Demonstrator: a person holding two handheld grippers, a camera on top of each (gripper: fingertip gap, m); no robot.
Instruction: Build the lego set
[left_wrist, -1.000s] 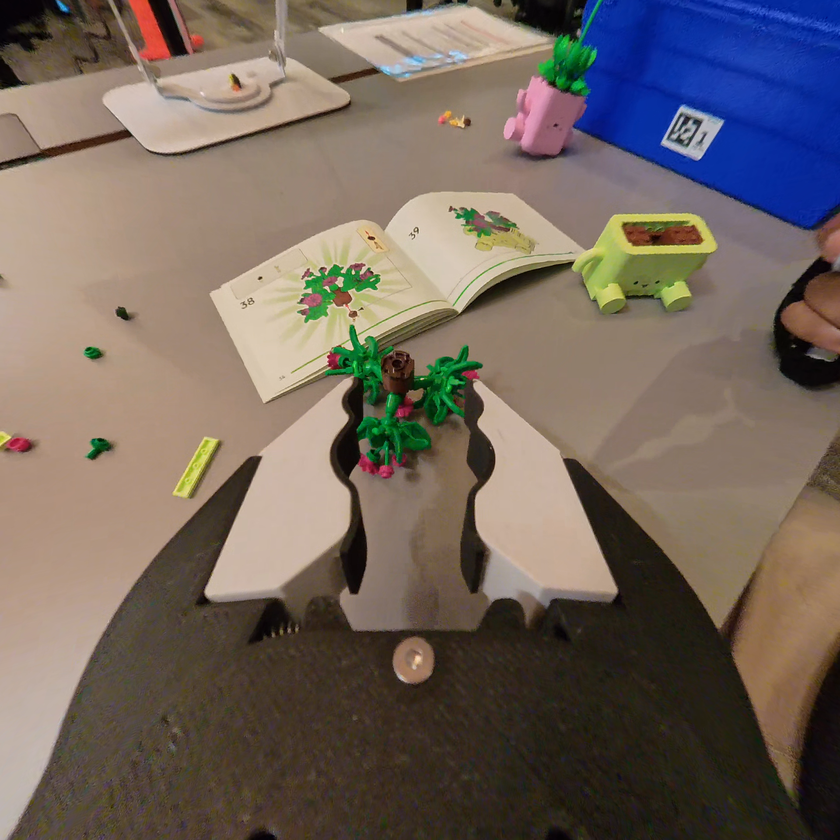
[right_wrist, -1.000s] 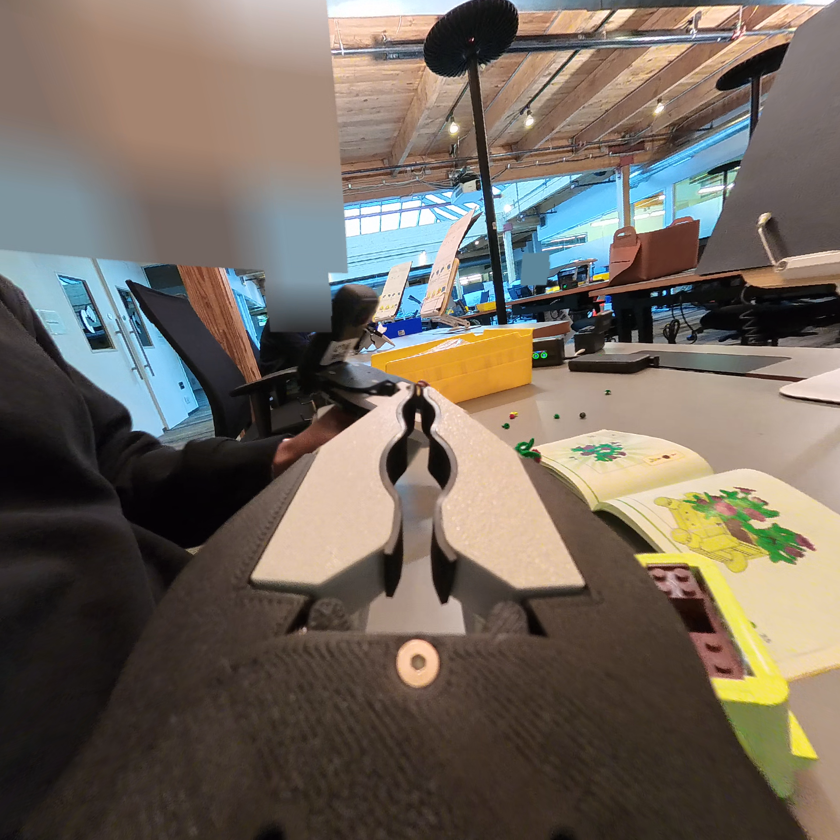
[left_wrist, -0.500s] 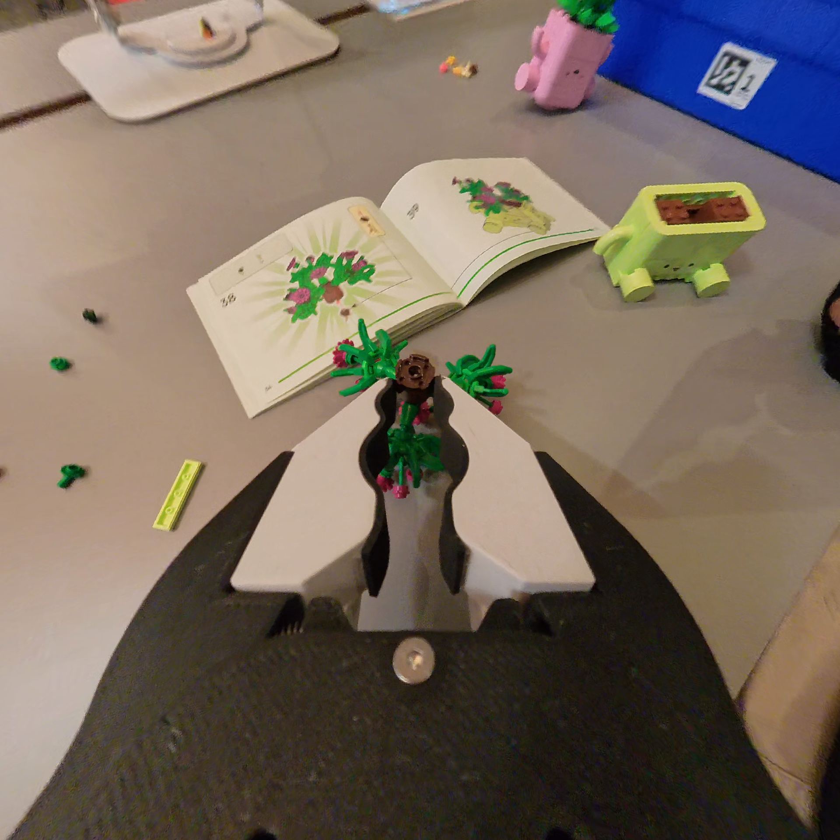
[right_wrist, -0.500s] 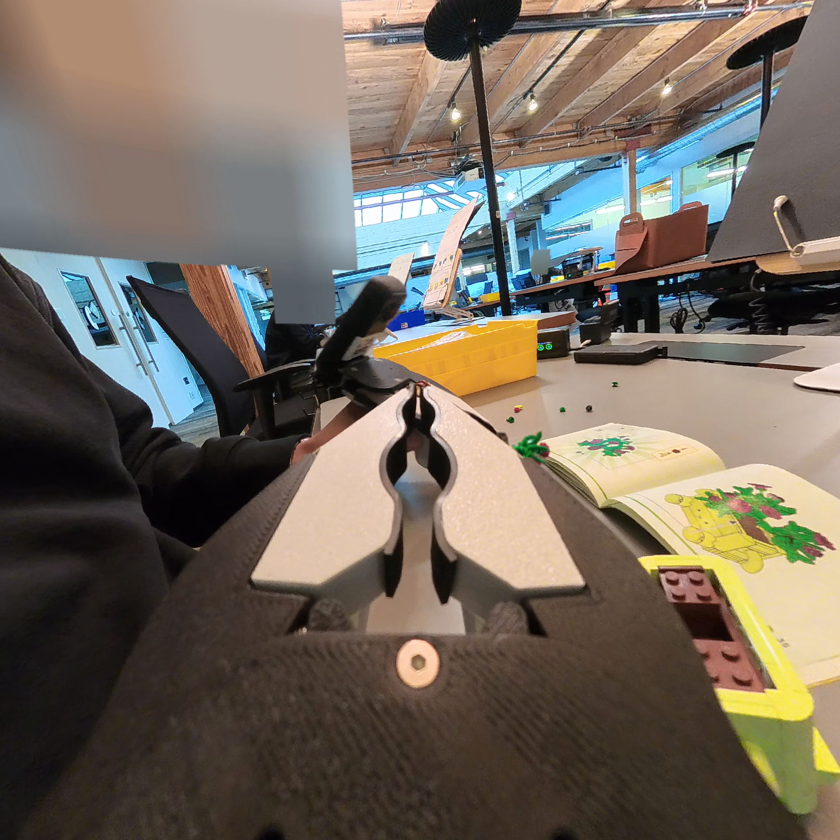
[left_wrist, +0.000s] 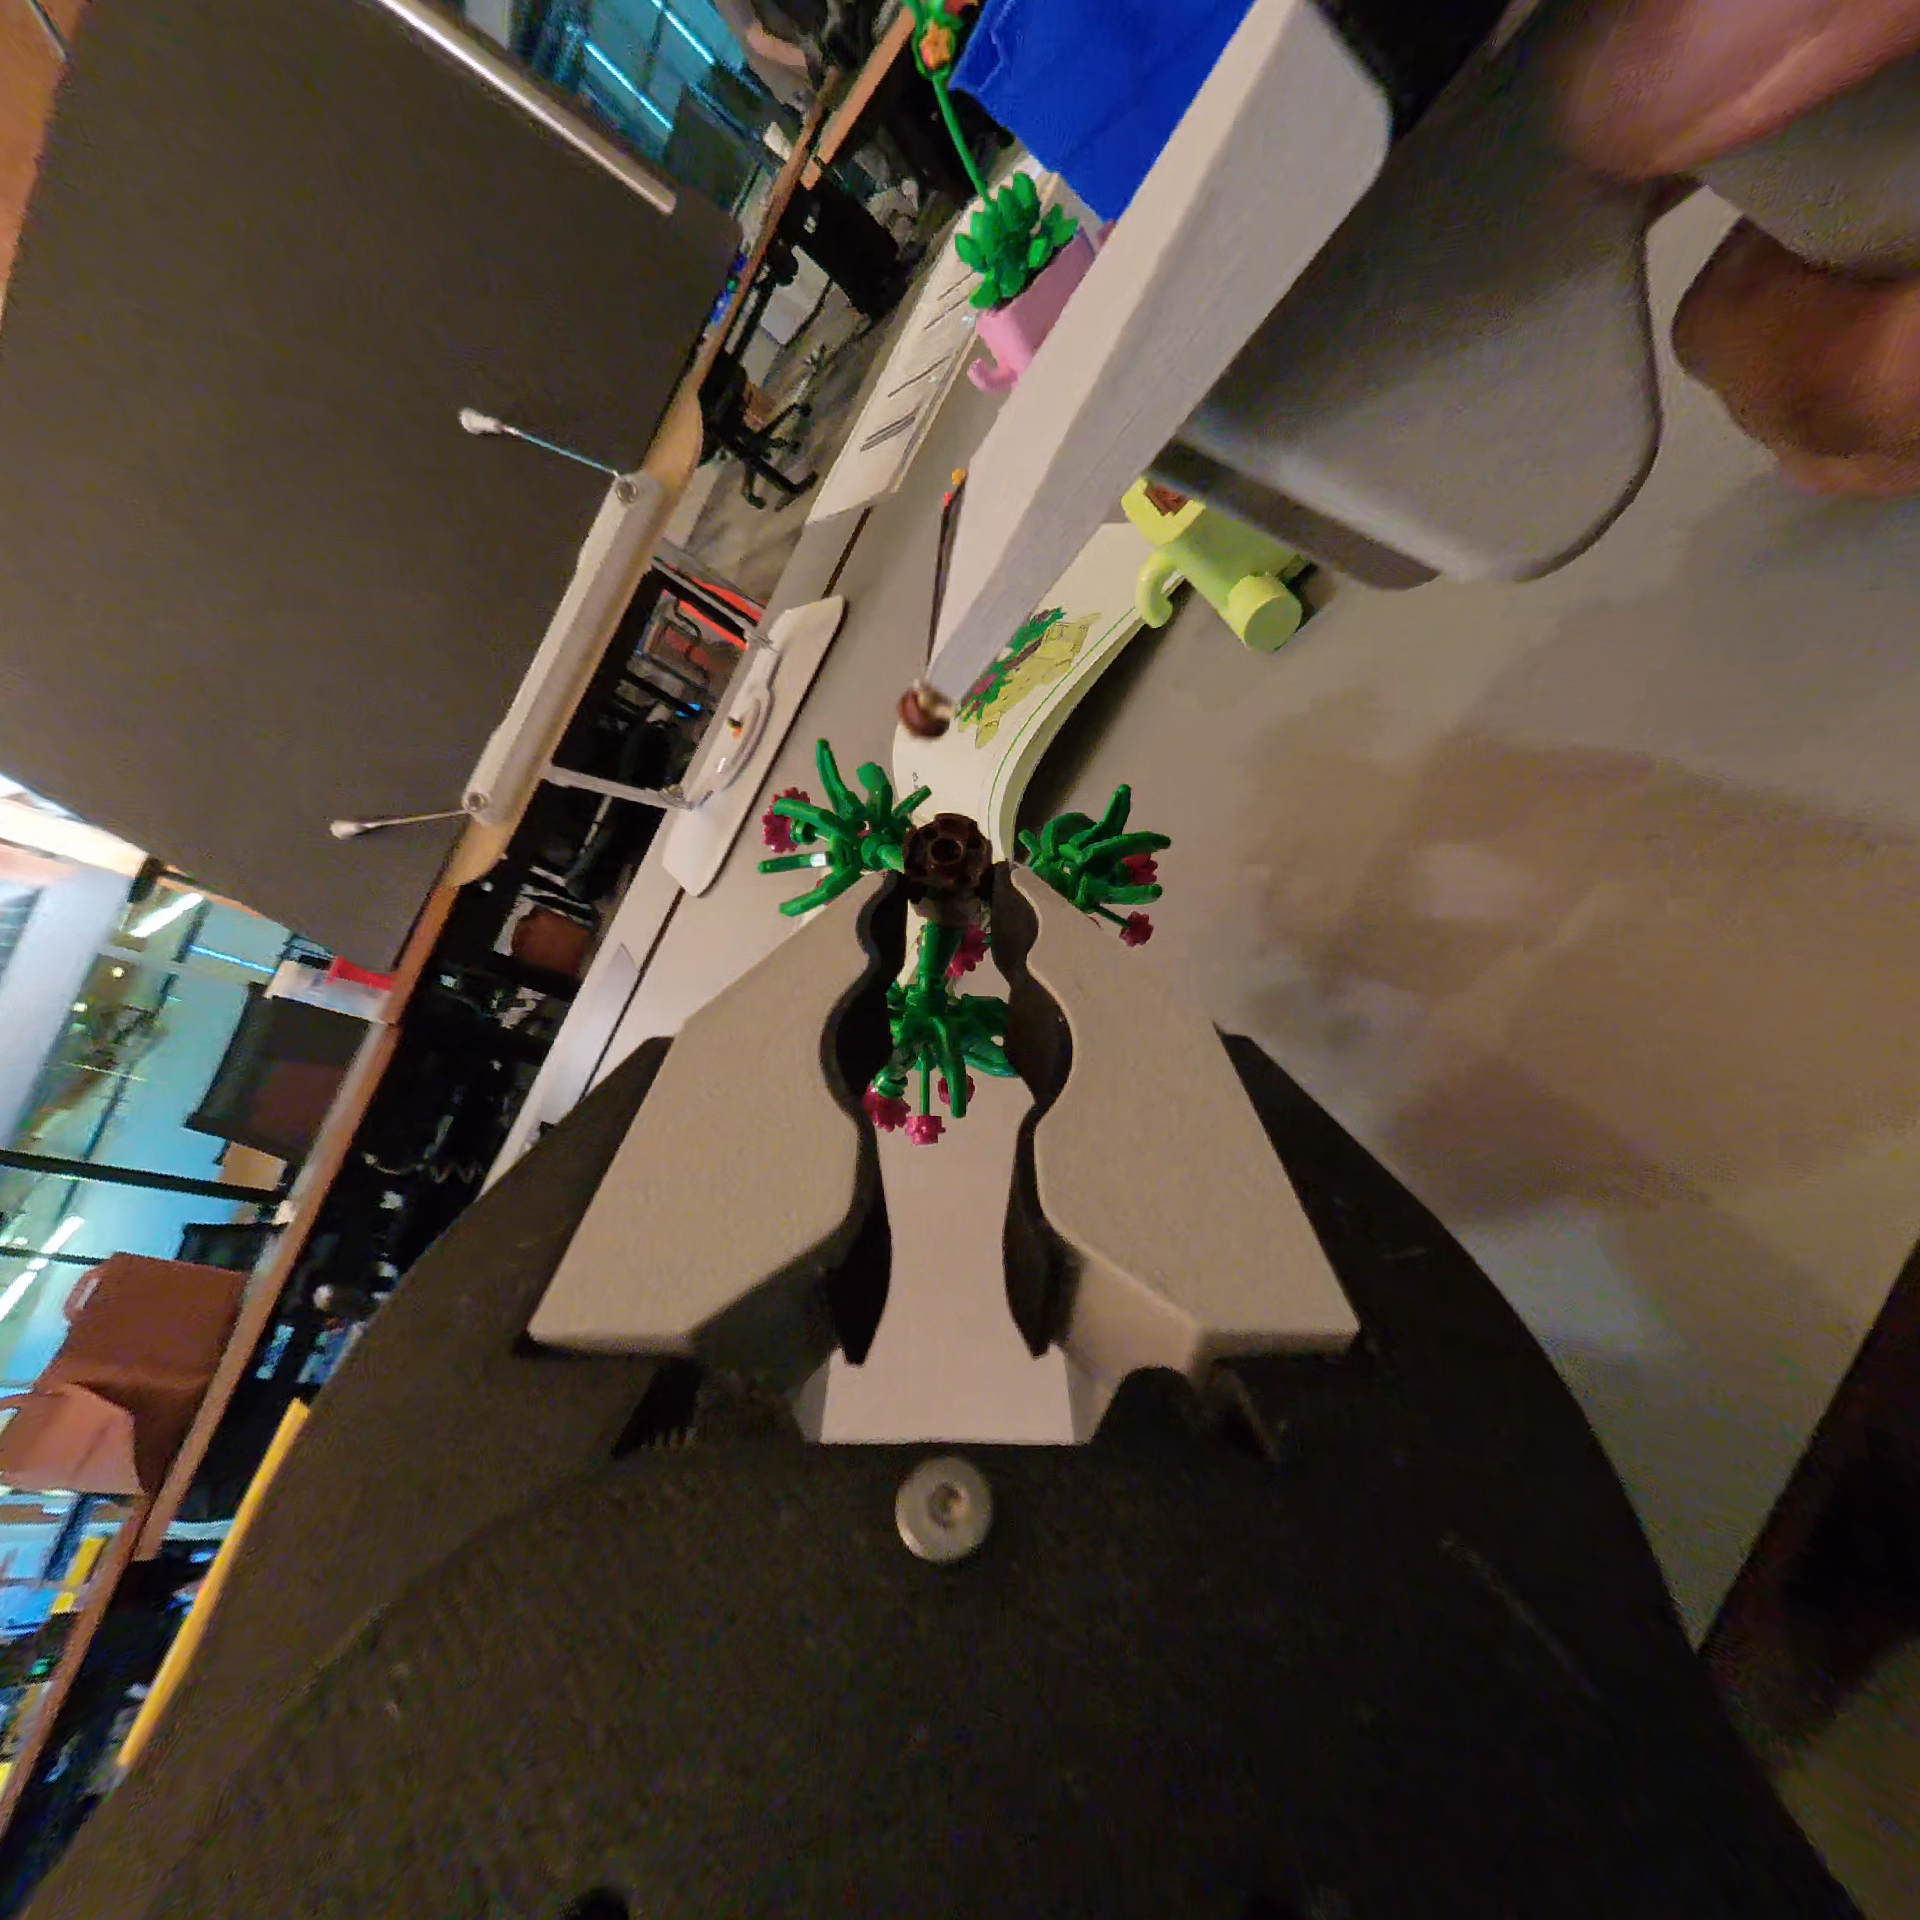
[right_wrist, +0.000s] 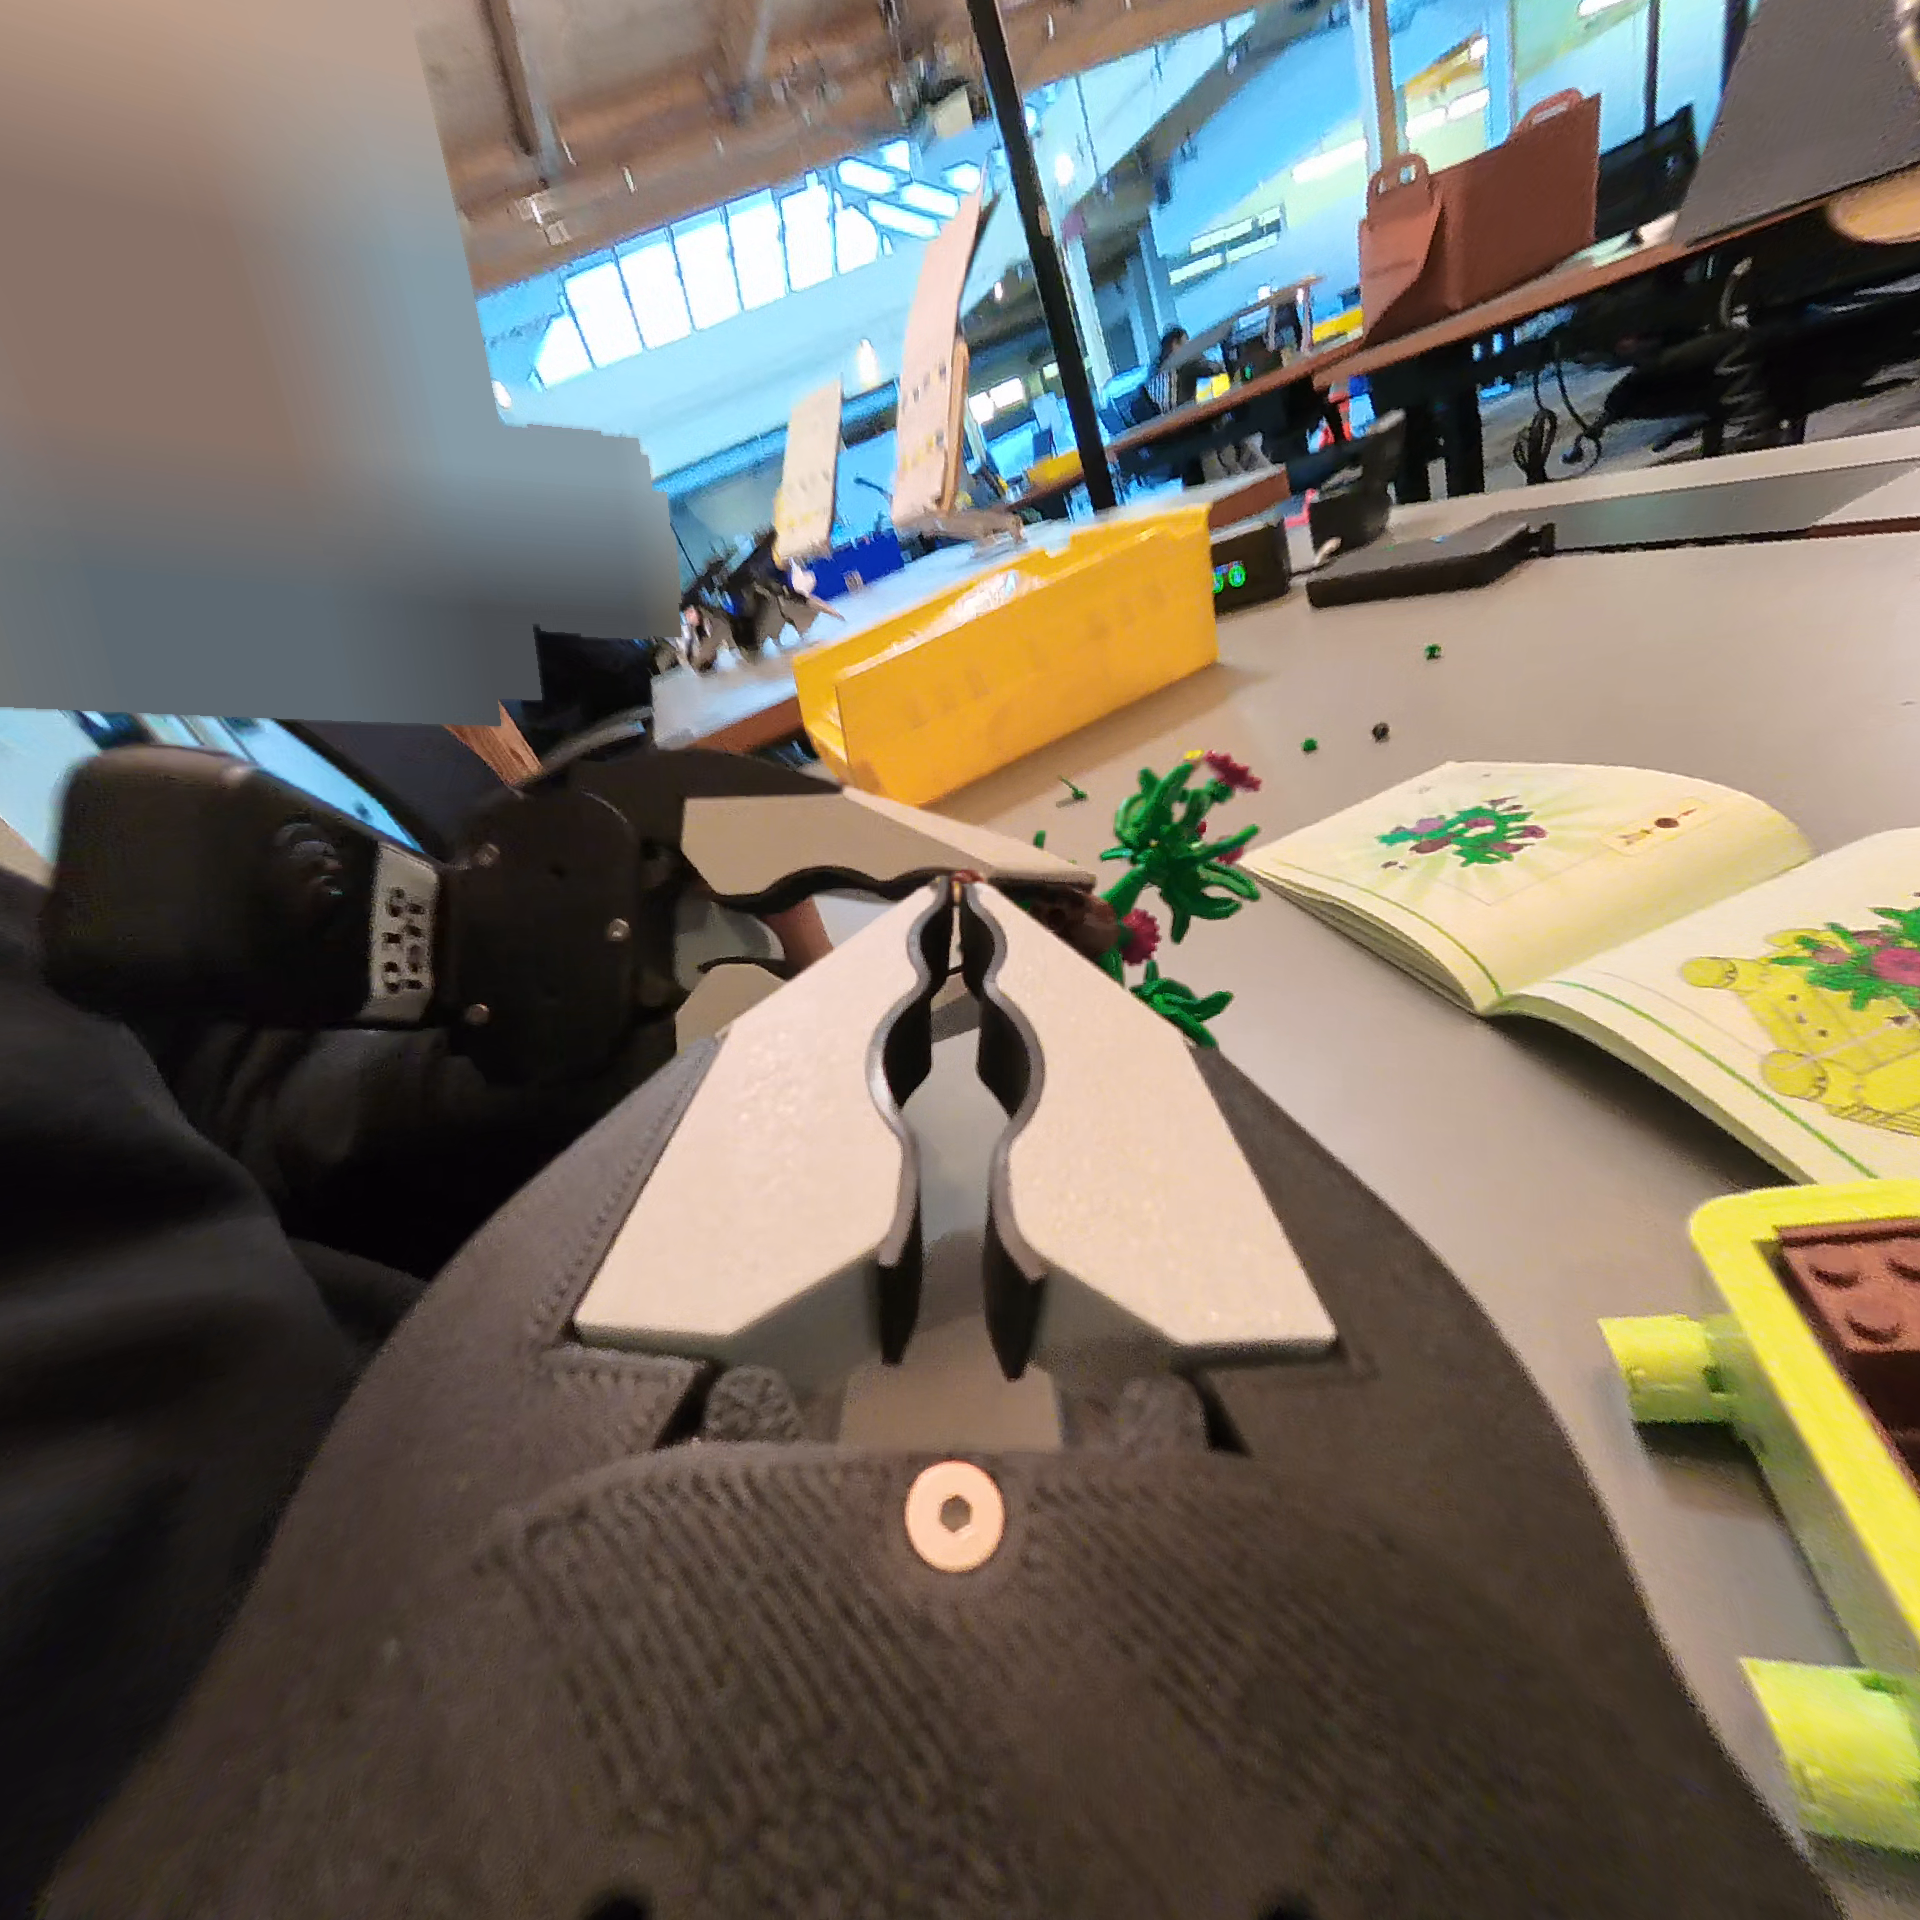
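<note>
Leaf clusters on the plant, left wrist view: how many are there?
3 leaf clusters: one left of the brown hub, one right of it, one between the fingers. Others may be hidden.

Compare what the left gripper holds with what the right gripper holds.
The left gripper clamps a leafy green plant assembly with magenta buds; the right gripper pinches one small brown round piece. The plant assembly is big and branching, the round piece tiny and plain. Both grippers are shut.

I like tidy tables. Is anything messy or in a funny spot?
Yes. Tiny loose green and dark pieces lie scattered on the grey table beyond the open instruction booklet, away from the lime-green planter. Nothing looks broken.
</note>
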